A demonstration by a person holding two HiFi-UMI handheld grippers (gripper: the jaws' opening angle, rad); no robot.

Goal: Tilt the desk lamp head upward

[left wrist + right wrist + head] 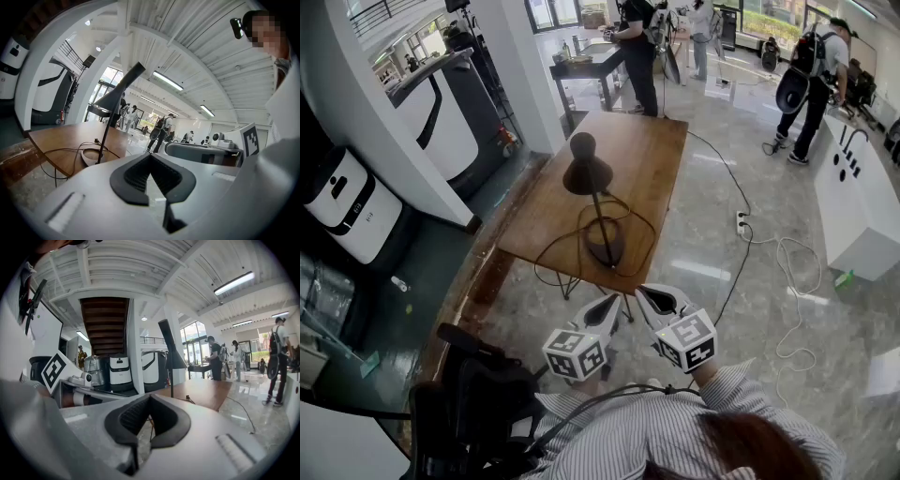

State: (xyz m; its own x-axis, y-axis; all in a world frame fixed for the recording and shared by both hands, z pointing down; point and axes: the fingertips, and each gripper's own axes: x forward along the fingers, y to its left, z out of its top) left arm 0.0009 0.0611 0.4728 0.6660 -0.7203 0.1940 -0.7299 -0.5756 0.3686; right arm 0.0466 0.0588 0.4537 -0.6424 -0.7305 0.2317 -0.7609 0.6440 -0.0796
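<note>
A dark desk lamp stands near the front edge of a wooden table (652, 150). Its cone head (586, 171) points down, and a thin stem runs to its round base (606, 247). Both grippers hover side by side before the table's front edge, short of the lamp. My left gripper (607, 304) is shut and holds nothing, and so is my right gripper (651, 298). The left gripper view has its own shut tips (150, 157) low, with the lamp head (114, 97) ahead to the left. From the right gripper (149, 399), the lamp head (169, 350) is straight ahead.
The lamp's cord (558, 246) loops over the table and hangs off its front. A cable runs across the floor to a power strip (741, 223). A black chair (473, 394) is at lower left. A white counter (853, 202) stands right, and people stand far behind.
</note>
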